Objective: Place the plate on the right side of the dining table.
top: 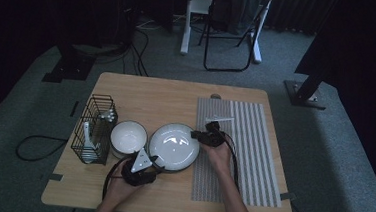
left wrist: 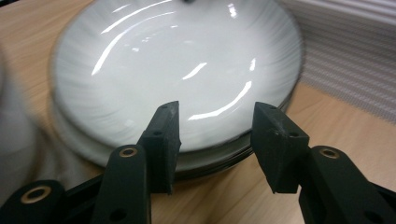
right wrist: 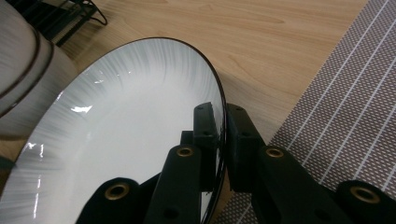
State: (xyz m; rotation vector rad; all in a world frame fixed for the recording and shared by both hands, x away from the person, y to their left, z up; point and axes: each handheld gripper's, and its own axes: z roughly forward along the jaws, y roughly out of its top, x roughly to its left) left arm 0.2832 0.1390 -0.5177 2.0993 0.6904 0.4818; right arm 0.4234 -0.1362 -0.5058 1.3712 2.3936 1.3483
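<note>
Nearest the high camera, two forearms reaching in toward the white plate, the landmark at the table's middle. Left gripper at the plate's near rim, jaws spread wide, nothing pressed between them. Right gripper clamped tight on the plate's right rim, one jaw inside, one outside. White bowl just left of the plate; wire rack beyond that. Striped mat touching the plate's right side.
</note>
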